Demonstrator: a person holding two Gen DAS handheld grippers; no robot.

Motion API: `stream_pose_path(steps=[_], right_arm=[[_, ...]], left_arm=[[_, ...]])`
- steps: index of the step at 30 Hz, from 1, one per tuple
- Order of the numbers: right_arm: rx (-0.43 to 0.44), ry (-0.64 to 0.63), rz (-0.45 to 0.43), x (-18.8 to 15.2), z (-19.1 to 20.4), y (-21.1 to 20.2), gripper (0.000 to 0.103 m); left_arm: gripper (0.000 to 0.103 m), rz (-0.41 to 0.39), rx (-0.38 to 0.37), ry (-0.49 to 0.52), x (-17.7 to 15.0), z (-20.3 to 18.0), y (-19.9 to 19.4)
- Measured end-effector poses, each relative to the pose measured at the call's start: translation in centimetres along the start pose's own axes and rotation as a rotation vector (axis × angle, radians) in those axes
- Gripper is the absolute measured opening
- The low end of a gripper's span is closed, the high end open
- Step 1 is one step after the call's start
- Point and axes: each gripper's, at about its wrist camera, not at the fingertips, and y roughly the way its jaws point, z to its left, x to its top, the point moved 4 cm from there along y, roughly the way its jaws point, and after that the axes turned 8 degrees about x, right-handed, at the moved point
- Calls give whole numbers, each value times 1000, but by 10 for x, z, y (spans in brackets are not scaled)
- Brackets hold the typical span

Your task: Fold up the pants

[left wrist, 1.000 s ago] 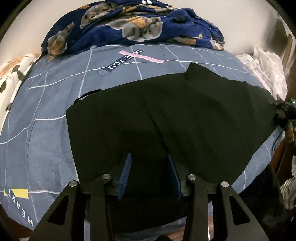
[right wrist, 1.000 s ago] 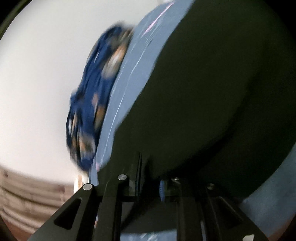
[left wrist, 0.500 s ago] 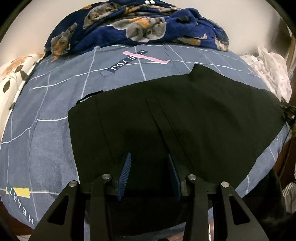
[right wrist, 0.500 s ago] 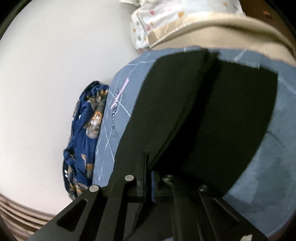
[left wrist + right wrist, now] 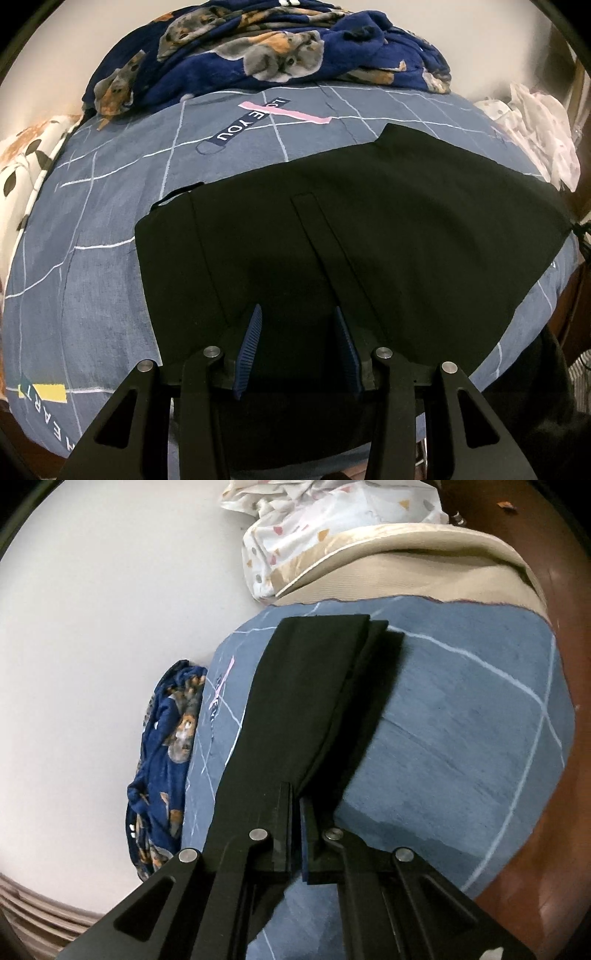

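Observation:
Black pants lie flat across a blue grid-patterned bed, waistband end to the left, legs running right. My left gripper is open, hovering just above the near edge of the pants with nothing between its blue pads. In the right wrist view the pant legs stretch away as a long doubled strip. My right gripper is shut on the pants' near edge and holds it slightly raised off the bed.
A dark blue dog-print blanket is heaped at the far side of the bed. White patterned bedding lies at the right end, a floral pillow at the left. The brown floor lies beyond the bed edge.
The right gripper swung with the pants edge, laying the legs out flat into a long strip. The left gripper stayed open and nearly still.

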Motion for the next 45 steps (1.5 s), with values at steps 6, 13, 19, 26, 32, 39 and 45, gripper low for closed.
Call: stream_pose_path(steps=[6,13,19,26,32,39,45], right_arm=[[-34,-21,-14,0,-2,-2,3],[-32,-28,-5,9,-6,5,3],[136,19,39,-12,9,7,49],[184,-54,185,-73,39,46,57],[57,-113,255,-106,42,70,4],[46,-81,221,-105,24,57,1],[77,-79,244,-106,31,59,5]], left_arm=[[43,3,-1,20,0,-1,-1],[45,3,-17,45,-2,1,-2],[49,0,-15,59,-1,-1,-2],[49,-6,-25,41,-1,0,-3],[50,-10,-29,45,-1,1,-2],[51,-15,-44,72,-2,2,-2],[52,-19,-47,71,-2,2,-3]])
